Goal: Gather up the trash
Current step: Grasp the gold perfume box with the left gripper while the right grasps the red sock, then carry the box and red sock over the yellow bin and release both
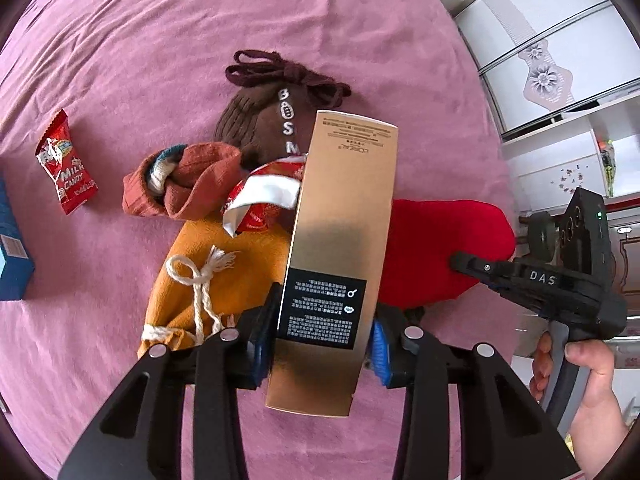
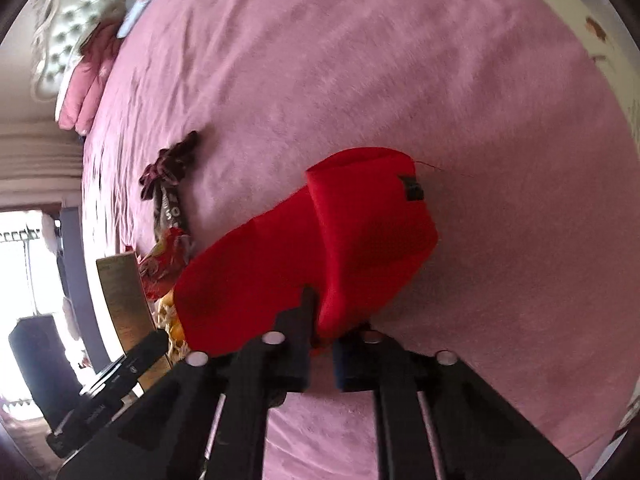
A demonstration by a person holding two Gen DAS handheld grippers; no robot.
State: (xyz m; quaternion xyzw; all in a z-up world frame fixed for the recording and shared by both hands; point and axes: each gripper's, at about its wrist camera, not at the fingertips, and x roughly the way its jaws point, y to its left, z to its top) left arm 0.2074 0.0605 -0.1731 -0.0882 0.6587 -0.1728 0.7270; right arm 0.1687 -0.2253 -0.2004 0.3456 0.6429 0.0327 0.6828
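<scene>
My left gripper (image 1: 320, 328) is shut on a long gold carton (image 1: 340, 240) and holds it above the pink bed. Under it lie a crumpled red-and-white wrapper (image 1: 260, 200), a brown knit pouch (image 1: 264, 116), a rust cloth (image 1: 188, 180) and an orange drawstring bag (image 1: 224, 280). A red milk candy packet (image 1: 66, 168) lies far left. My right gripper (image 2: 324, 320) is shut on the edge of a red cloth bag (image 2: 320, 248), which also shows in the left wrist view (image 1: 440, 252). The gold carton (image 2: 124, 296) shows at the left of the right wrist view.
A blue box (image 1: 12, 248) sits at the left edge on the pink bedspread (image 1: 200, 20). White cabinets (image 1: 560, 60) stand beyond the bed's right side. Pink pillows (image 2: 84, 88) and a tufted headboard (image 2: 76, 12) are at the far end.
</scene>
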